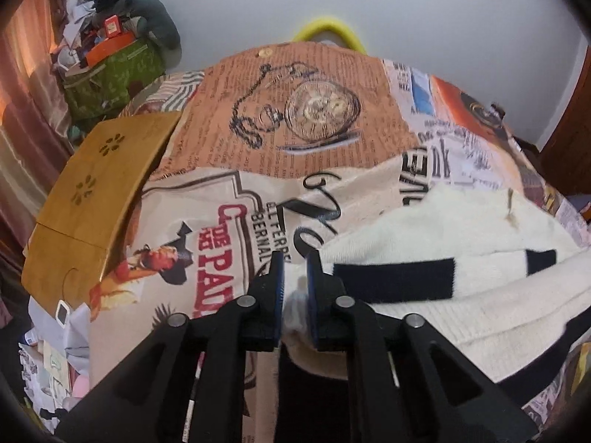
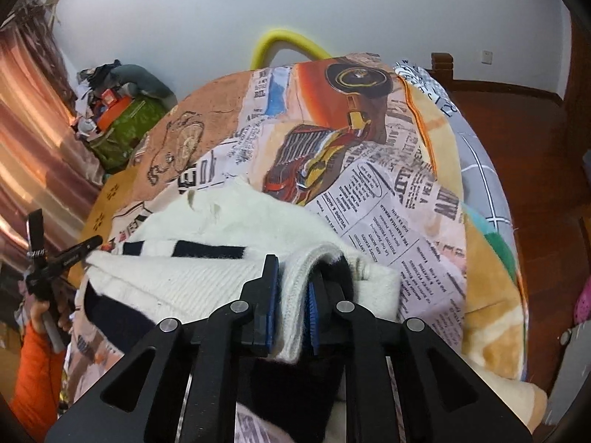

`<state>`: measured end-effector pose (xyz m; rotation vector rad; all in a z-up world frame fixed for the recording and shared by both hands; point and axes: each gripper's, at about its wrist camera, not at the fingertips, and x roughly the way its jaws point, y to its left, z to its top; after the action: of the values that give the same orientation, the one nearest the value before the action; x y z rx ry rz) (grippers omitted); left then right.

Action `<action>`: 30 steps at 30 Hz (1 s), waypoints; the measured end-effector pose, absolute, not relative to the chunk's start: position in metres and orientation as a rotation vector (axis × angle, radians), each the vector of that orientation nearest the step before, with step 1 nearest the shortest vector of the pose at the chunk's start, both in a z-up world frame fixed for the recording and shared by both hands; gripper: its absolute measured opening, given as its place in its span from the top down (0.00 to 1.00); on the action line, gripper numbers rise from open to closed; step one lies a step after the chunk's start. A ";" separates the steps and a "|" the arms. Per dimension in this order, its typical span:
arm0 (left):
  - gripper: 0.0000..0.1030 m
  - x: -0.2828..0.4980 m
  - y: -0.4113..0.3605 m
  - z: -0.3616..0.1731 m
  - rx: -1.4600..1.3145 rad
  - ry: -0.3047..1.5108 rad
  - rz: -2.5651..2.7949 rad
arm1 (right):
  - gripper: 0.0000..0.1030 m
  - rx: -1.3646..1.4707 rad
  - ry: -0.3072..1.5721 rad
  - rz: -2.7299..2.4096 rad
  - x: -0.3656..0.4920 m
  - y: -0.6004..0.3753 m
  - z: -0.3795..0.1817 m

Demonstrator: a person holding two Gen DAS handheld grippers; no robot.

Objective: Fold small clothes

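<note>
At the far left hang reddish curtains (image 1: 26,85), and beside them a green bag (image 1: 110,77) stands heaped with clutter against the white wall (image 1: 406,11). Nearer, a yellow wooden board (image 1: 99,181) with cut-out flower shapes lies at the left edge of the bed, partly on the printed bedspread (image 1: 295,118), which shows a pocket watch, newsprint and a red poster.

My left gripper (image 1: 294,269) points down at the bedspread, its blue-padded fingers (image 1: 277,288) slightly apart, with a fold of the white knit garment (image 1: 461,229) between them. The cloth fills the gap, though I cannot tell how firmly the pads press it. The garment, cream with black bars, lies on the near part of the bed and spreads away to the right of these fingers.

In the right wrist view, my left hand in an orange sleeve (image 2: 33,369) shows at the far left, holding its gripper at the garment's left end. The garment (image 2: 221,221) is stretched between the two tools, doubled over so that a ribbed edge faces me. My right gripper (image 2: 291,280) pinches that ribbed edge, the thick white hem squeezed between its fingers (image 2: 269,295). Behind it a yellow tube (image 2: 284,42) arches over the far end of the bed, and to the right, past a grey checked sheet (image 2: 484,170), lies a brown wooden floor (image 2: 535,147).
</note>
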<state>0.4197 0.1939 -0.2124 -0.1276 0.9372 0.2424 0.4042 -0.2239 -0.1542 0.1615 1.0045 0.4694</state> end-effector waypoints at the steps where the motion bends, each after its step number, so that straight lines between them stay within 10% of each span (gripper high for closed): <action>1: 0.80 0.418 0.196 -0.206 -0.130 0.927 0.248 | 0.83 0.156 0.998 0.473 0.402 -0.226 -0.150; 3: 0.52 0.412 0.201 -0.191 -0.133 0.888 0.266 | 0.66 0.135 0.969 0.444 0.400 -0.230 -0.141; 6: 0.35 0.398 0.206 -0.168 -0.105 0.806 0.301 | 0.48 0.134 0.871 0.385 0.390 -0.244 -0.120; 22: 0.26 0.403 0.192 -0.231 -0.067 0.997 0.199 | 0.47 -0.062 0.923 0.381 0.395 -0.223 -0.150; 26: 0.36 0.427 0.178 -0.247 -0.075 1.041 0.160 | 0.47 -0.057 0.958 0.388 0.414 -0.211 -0.164; 30: 0.86 0.441 0.169 -0.260 -0.073 1.079 0.134 | 0.65 -0.074 0.991 0.391 0.428 -0.202 -0.178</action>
<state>0.4414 0.1688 -0.2596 -0.0733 1.0789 0.1342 0.4277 -0.2018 -0.1782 -0.0745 0.9907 0.3913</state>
